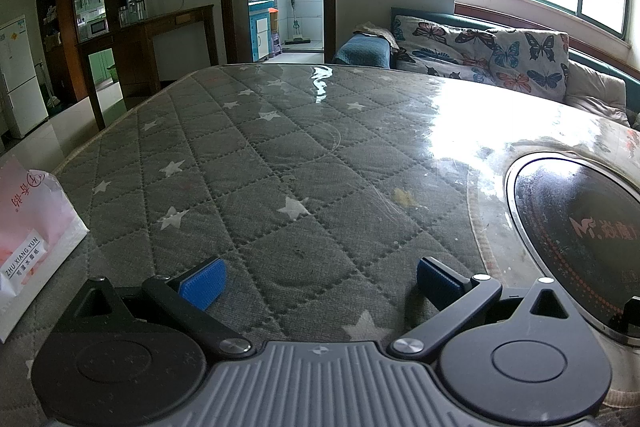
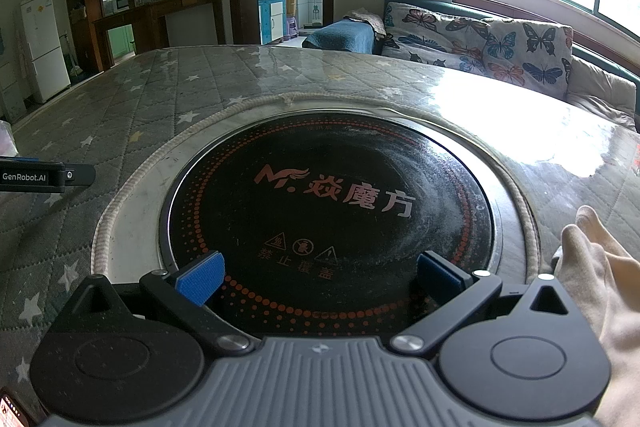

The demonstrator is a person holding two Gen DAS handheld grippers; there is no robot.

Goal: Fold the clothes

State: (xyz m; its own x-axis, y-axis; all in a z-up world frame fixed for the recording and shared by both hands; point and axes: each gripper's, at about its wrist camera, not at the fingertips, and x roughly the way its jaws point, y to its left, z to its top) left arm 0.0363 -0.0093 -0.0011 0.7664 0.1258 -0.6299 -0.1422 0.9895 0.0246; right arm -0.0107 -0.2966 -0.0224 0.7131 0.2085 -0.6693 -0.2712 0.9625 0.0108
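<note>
Cloth [image 2: 600,291] seen lower right of right-wrist frame, beside right gripper [image 2: 320,277]; both grippers' jaws wide open, empty; left gripper [image 1: 320,281] farther.

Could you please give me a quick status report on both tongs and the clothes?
Left tongs open, empty, over the star-quilted table cover. Right tongs open, empty, above the round cooktop. Cream garment lies right of them, ungrasped. Pink packet at far left.

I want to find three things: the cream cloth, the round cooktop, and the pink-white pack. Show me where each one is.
Cream cloth [image 2: 592,267]: right wrist view, middle of the visible fold.
Cooktop [image 2: 328,203]: right wrist view, centre of the black glass.
Pack [image 1: 32,239]: left wrist view, its printed front face.
</note>
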